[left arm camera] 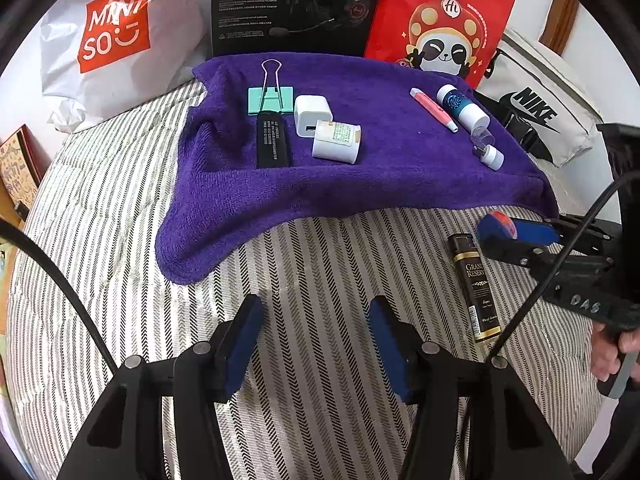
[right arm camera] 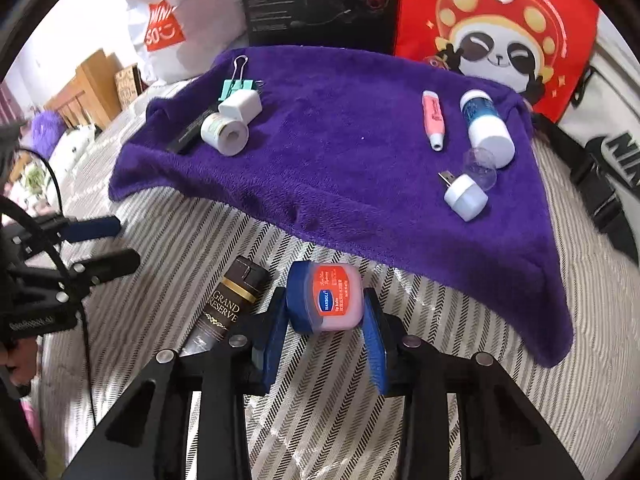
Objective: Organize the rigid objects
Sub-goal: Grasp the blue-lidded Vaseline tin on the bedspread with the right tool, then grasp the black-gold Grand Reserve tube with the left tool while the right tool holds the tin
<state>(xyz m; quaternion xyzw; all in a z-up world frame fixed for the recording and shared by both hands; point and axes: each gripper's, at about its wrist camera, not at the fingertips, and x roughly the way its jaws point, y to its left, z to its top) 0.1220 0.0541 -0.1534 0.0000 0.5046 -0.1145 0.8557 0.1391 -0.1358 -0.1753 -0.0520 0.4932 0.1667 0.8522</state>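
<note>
The lip balm jar (right arm camera: 326, 300) is small and squat, with a dark blue lid, a pale pink body and an orange-red label reading HANBOLI. It lies on its side on the striped bedspread (right arm camera: 320, 408), just in front of the near edge of the purple towel (right arm camera: 340, 152), and sits between the blue pads of the right tool (right arm camera: 325, 330), which are clenched against its lid and its base. Just left of it lies a dark slim box (right arm camera: 226, 308) lettered GRAND RESERVE in gold.

The left tool (left arm camera: 316, 344) hangs over bare bedspread with its pads apart and nothing between them.

On the towel, a mint binder clip (left arm camera: 271, 98), a black flat bar (left arm camera: 273, 140), a white charger cube (left arm camera: 312, 115) and a white cylinder with a label (left arm camera: 336, 141) cluster on the left. On the right lie a pink highlighter (left arm camera: 434, 110), a blue-and-white bottle (left arm camera: 462, 106) and a small white USB light with a clear dome (left arm camera: 486, 148).

Behind the towel stand a white MINISO bag (left arm camera: 116, 40), a black headset box (left arm camera: 296, 4), a red panda bag (left arm camera: 440, 20) and a white Nike bag (left arm camera: 536, 108).
</note>
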